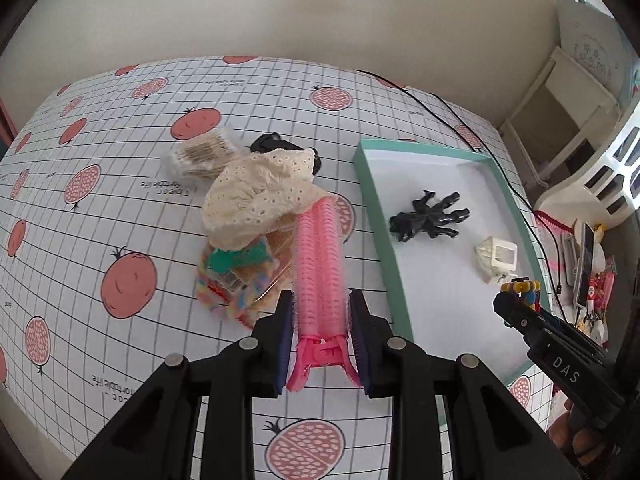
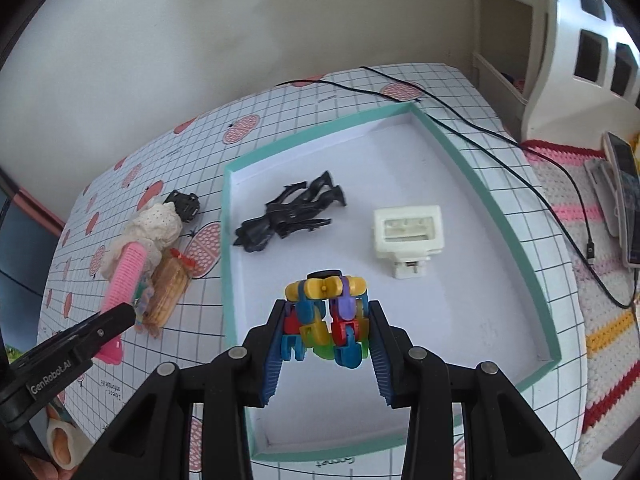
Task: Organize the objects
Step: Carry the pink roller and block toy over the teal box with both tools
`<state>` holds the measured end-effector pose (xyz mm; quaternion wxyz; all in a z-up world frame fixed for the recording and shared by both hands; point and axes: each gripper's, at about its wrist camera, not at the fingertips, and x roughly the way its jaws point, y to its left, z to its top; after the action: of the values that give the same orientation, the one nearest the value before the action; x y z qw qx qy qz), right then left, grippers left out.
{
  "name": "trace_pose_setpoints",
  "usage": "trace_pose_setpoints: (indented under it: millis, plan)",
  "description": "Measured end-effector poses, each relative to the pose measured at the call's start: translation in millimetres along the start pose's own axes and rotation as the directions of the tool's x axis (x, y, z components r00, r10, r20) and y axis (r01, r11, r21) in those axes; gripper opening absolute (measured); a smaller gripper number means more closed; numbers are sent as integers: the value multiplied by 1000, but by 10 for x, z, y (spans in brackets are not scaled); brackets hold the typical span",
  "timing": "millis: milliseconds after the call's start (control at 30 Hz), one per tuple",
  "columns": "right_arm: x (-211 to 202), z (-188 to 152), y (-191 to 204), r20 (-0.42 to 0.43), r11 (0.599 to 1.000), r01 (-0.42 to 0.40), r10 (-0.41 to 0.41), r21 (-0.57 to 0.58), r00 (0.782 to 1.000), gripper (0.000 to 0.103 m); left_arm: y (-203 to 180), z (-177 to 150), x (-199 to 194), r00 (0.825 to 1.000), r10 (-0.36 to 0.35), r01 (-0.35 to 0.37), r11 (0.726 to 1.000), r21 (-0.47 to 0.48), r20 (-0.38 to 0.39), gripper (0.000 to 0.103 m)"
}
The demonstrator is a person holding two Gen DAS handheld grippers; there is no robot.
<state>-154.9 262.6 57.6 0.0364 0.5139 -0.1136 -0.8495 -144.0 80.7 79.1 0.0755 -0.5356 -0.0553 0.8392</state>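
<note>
Pink roller clip (image 1: 320,264) gripped; "GenRobot.AI" on left gripper (image 2: 120,312)

You are working in a home, likely a bedroom or living room: the table wears a grid-patterned tablecloth printed with pink pomegranates (image 1: 120,208), a striped crocheted cover (image 2: 600,320) lies past its right edge, and white shelf furniture (image 2: 568,40) stands against a plain cream wall (image 1: 280,4).

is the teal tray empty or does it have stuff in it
Not empty: the teal tray holds a black claw clip and a white plastic piece on its white floor.
</note>
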Motion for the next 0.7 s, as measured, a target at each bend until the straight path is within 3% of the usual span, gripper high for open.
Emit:
trace_pose_setpoints:
  millis: [367,700]
  plan:
    - [13,-15,-552,-7,989,72,-72,127,997,41,-611,-102,93,993,-116,116,989,92,-8,28]
    - [52,-30,-646,-22,984,98,-96,148,995,41,-927,-149,133,976,-218,217,964,151,-7,28]
